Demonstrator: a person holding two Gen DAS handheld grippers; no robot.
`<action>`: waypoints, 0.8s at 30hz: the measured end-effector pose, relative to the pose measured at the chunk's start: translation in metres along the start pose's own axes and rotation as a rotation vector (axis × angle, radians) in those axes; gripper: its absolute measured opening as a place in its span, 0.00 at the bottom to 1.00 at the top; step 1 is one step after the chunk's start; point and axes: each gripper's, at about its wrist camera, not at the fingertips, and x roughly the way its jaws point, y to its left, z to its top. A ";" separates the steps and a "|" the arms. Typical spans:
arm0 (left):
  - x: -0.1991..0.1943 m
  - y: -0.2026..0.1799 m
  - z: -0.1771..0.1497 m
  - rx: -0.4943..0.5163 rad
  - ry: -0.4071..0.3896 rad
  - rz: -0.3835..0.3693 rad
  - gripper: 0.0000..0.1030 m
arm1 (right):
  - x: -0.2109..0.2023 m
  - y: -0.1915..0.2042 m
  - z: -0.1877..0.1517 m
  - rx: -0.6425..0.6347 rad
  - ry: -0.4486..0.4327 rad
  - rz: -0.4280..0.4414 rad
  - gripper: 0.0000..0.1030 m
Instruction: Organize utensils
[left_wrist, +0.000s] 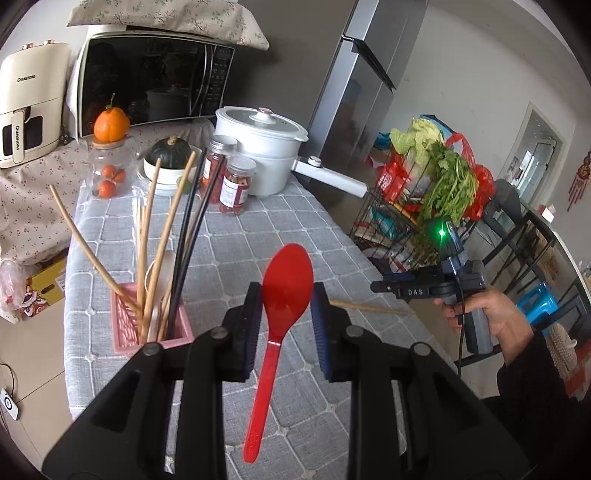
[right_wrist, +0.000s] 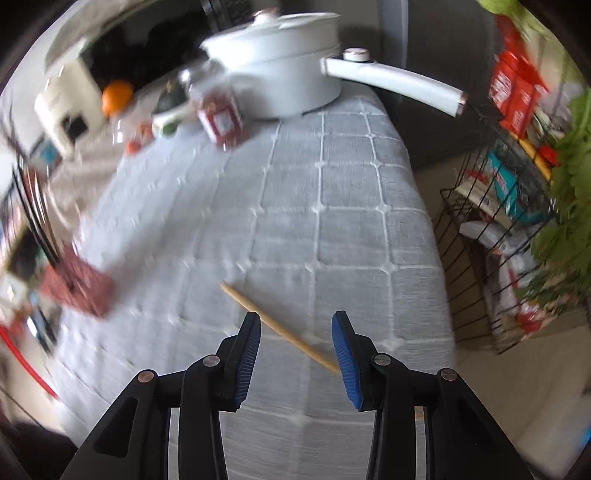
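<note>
red spoon (left_wrist: 282, 314), bowl pointing away, handle near

You are looking at a table with a gray checked cloth (left_wrist: 280, 221). A tall silver fridge (left_wrist: 354, 92) is standing just behind it. Beside the fridge, daylight is coming through a doorway (left_wrist: 535, 147) in the white wall.

Middle of the counter (left_wrist: 280, 229) is mostly bare grey cloth, so there's decent room to pass through the centre of the frame. Left of centre, the pink basket (left_wrist: 151, 325) blocks things, with chopsticks (left_wrist: 162, 236) fanning up and outward well above its rim. Far end is crowded: white pot (left_wrist: 258, 147) with its long handle (right_wrist: 399, 83) jutting right past the counter edge, plus jars (left_wrist: 236, 184). One loose chopstick (right_wrist: 277, 325) lies near the right edge.
</note>
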 end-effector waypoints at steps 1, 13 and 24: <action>0.000 -0.001 -0.001 0.002 0.004 -0.004 0.27 | 0.003 -0.004 -0.007 -0.055 0.012 -0.021 0.40; 0.003 -0.007 -0.007 0.019 0.033 -0.013 0.27 | 0.015 -0.079 -0.067 -0.075 0.039 -0.008 0.38; 0.007 -0.008 -0.009 0.025 0.050 -0.007 0.27 | 0.014 -0.061 -0.086 -0.164 0.055 0.047 0.07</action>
